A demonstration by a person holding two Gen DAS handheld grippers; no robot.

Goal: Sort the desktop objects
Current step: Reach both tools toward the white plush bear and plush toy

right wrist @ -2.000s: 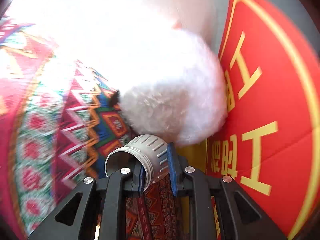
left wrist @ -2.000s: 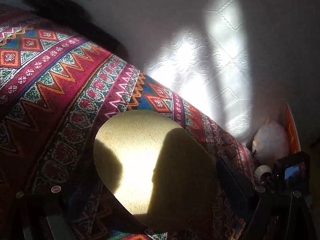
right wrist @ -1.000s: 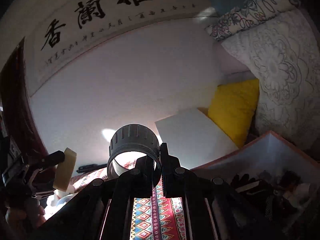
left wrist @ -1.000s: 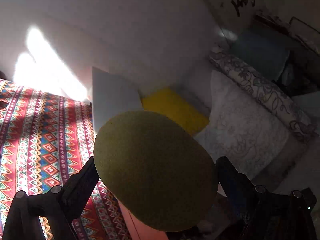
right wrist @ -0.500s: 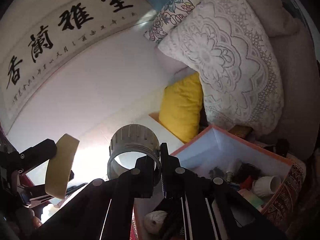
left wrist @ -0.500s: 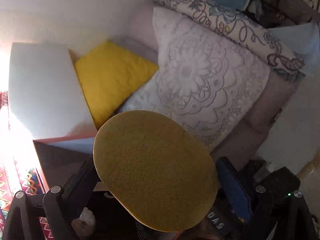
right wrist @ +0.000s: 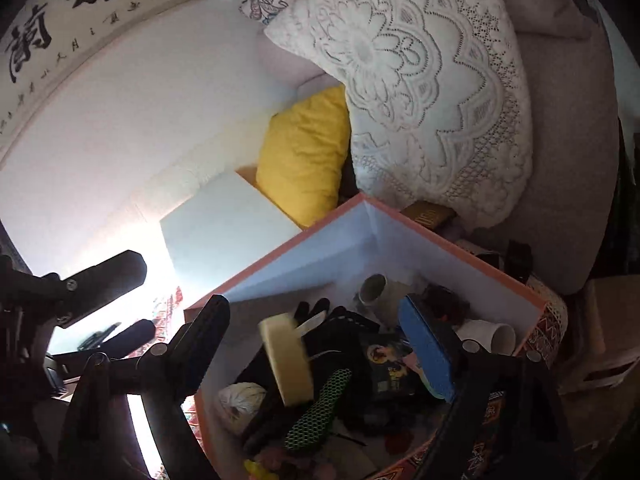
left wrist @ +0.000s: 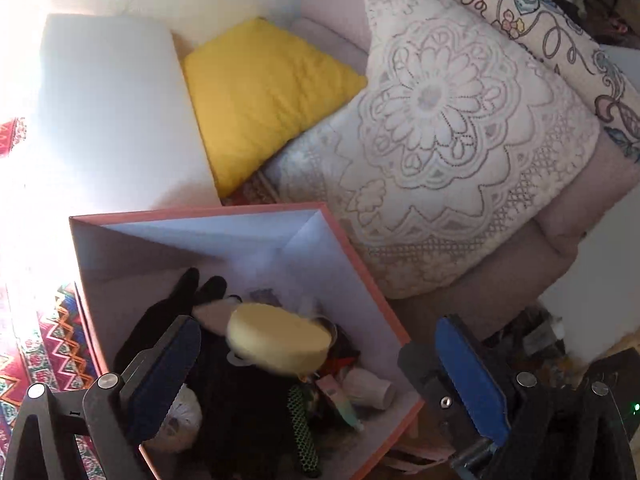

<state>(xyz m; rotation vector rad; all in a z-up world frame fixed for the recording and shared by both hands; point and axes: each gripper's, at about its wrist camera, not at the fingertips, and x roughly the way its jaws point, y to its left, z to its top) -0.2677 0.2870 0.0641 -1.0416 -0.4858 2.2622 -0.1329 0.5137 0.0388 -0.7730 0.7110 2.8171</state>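
Observation:
A pink storage box with white inner walls holds several objects: black gloves, white cups, a green mesh item. A yellow oval sponge is blurred, in the air inside the box; it also shows in the right wrist view. My left gripper is open and empty above the box. My right gripper is open and empty above the same box. The grey cap is not visible.
A white foam block, a yellow cushion and a lace pillow lie behind the box. A patterned red cloth is at the left. A calligraphy scroll hangs on the wall.
Both grippers swung from the cloth over to the box and opened. The sponge left my left gripper and drops into the box. The grey cap left my right gripper.

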